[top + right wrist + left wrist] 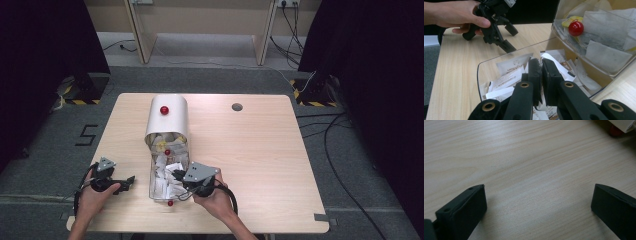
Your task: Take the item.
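A clear plastic box (pixel 152 172) lies on the wooden table, full of white paper sachets (pixel 167 175) and tea bags (pixel 604 32). Its rounded cover (pixel 167 120) with a red knob (pixel 164 110) stands open at the far end. My right gripper (pixel 180 176) reaches into the box from the right. Its jaws are shut on a white sachet (pixel 549 59), and a strip of paper shows between them in the right gripper view, where the gripper (pixel 541 67) sits over the pile. My left gripper (pixel 131 181) rests open on bare table left of the box, nothing between its fingers (pixel 471 202).
A second red knob (pixel 576 28) sits on the clear inner compartment holding tea bags. A small red foot (pixel 170 203) marks the box's near end. A cable hole (pixel 237 107) is at the table's far right. Bare wood (pixel 260 160) stretches right of the box.
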{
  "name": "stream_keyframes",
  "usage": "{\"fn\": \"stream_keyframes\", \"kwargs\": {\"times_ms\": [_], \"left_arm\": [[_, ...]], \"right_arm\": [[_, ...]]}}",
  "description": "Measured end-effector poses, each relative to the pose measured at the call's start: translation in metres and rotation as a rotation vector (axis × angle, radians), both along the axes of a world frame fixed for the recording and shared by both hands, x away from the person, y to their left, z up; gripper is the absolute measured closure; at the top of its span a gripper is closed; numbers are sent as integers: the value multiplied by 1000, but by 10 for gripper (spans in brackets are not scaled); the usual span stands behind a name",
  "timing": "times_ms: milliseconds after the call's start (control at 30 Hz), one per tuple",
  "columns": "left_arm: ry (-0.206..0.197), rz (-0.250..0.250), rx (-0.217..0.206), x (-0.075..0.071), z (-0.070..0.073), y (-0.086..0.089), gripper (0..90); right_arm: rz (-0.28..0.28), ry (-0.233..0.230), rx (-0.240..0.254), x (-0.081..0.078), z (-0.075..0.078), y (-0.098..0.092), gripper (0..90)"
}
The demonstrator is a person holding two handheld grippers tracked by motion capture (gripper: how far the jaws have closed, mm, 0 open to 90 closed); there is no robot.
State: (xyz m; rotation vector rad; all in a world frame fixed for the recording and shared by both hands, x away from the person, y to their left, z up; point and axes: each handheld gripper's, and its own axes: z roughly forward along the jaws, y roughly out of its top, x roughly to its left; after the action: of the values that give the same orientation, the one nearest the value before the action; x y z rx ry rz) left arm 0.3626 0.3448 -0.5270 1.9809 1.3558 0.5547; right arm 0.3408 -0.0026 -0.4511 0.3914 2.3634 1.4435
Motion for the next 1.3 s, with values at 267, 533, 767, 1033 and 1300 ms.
{"fn": "stream_keyframes", "kwargs": {"times_ms": [267, 533, 767, 1033, 1300], "left_arm": [[0, -1, 1, 0, 0, 0, 0], [0, 0, 0, 0, 0, 0, 0], [-1, 0, -1, 0, 0, 0, 0], [0, -2, 2, 0, 0, 0, 0], [0, -1, 1, 0, 0, 0, 0]], "right_arm": [[-7, 2, 21, 1, 4, -7, 861], [-29, -7, 57, 1, 14, -21, 861], [-74, -17, 75, 4, 20, -40, 861], [-168, -10, 77, 17, 15, -79, 861], [-246, 15, 85, 25, 9, -107, 860]]}}
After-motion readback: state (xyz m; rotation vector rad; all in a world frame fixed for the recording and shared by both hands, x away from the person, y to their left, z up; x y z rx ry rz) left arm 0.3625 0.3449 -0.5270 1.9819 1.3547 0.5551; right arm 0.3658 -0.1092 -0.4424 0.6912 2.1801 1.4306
